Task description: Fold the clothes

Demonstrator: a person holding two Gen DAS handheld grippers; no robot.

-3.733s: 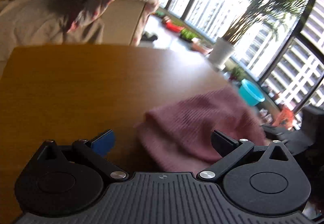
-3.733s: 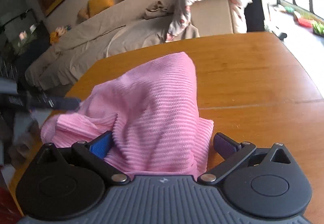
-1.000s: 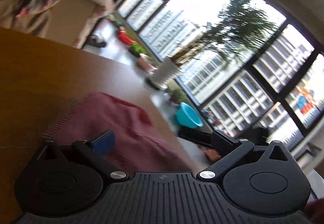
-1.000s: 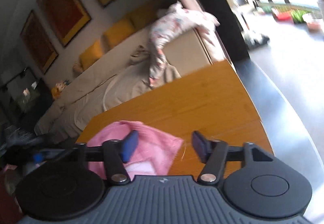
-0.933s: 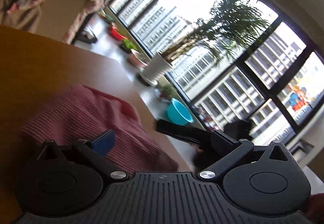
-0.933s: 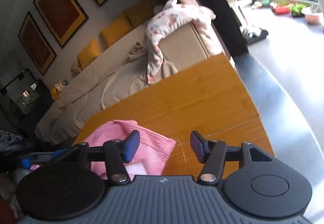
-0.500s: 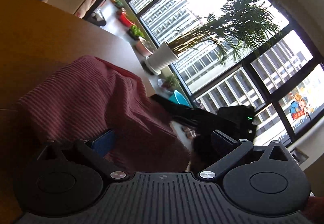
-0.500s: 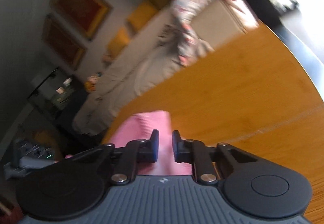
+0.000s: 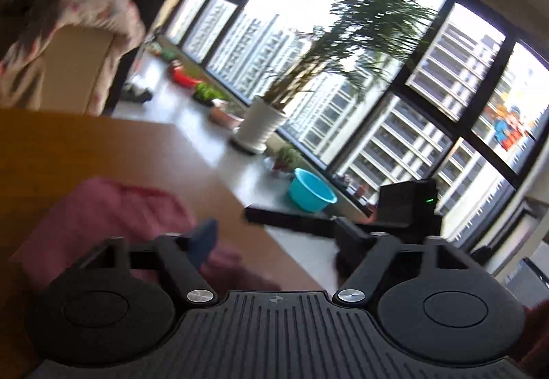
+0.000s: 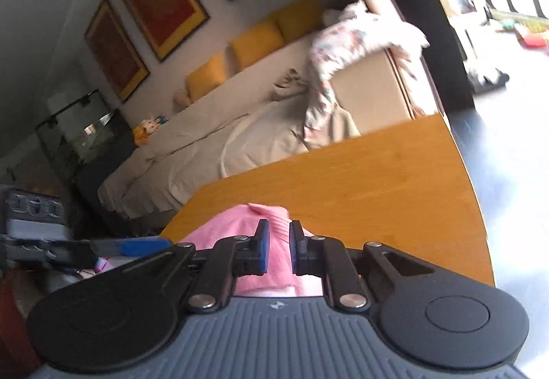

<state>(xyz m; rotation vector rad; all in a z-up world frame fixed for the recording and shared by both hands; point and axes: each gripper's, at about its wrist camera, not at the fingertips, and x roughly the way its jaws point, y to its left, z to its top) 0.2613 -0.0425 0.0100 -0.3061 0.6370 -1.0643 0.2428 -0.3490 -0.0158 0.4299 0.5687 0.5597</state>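
While the right gripper (image 10: pixel 277 247) pinches a fold of the pink knit (image 10: pixel 236 224) at the near edge of the table (image 10: pixel 360 180), anchoring that corner for a fold, the left gripper (image 9: pixel 278 241) has just been narrowing its jaws; nothing sits between its 2 fingers, though the knit (image 9: pixel 109 211) lies under the left one, likely the next pinch.

Left wrist camera sits low behind its own fingers, close above the table (image 9: pixel 103 145), facing the windows (image 9: pixel 394 125); right wrist camera sits likewise, facing the sofa (image 10: pixel 212 145) and wall; both views share the table, the pink cloth (image 10: pixel 236 224) and the sofa end.
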